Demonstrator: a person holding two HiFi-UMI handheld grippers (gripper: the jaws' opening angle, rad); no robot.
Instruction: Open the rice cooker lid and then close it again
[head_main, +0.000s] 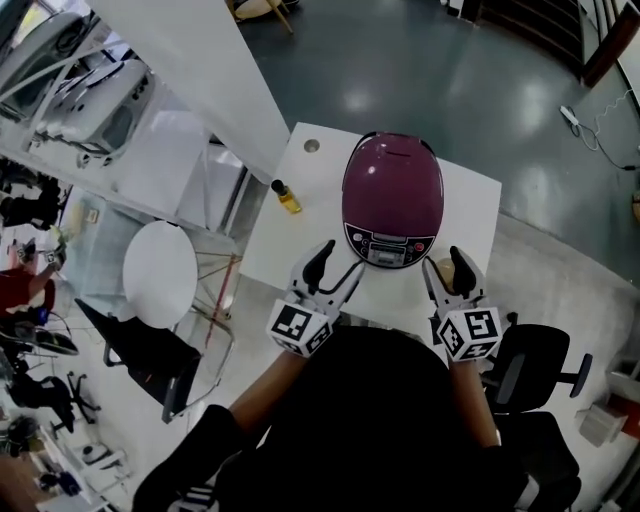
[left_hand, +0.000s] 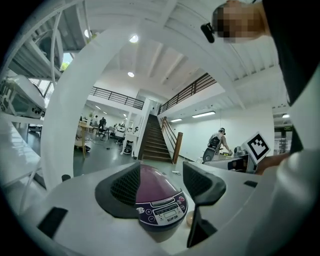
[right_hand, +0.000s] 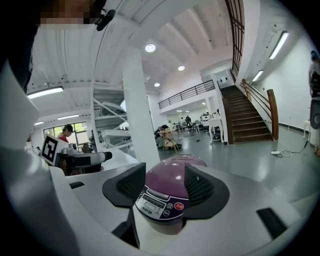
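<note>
Large open lab or workshop hall. Polished grey floor (head_main: 400, 60), tall white pillar (right_hand: 139, 115), recessed ceiling lights (right_hand: 150, 48). Wide staircase (right_hand: 250, 112) up to railed mezzanine (right_hand: 185, 94). Group of people (right_hand: 170, 134) at far tables; person with backpack (left_hand: 218, 141) at bench. White worktop (head_main: 285, 225), office chair (head_main: 535, 370), round table (head_main: 160, 270), power strip (head_main: 568, 114) on floor.

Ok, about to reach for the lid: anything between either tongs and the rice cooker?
Nothing visible. The left gripper and right gripper both point open tongs straight at the rice cooker across bare table. A small tan object lies low beside the right tongs; the bottle stands well off to the left.
</note>
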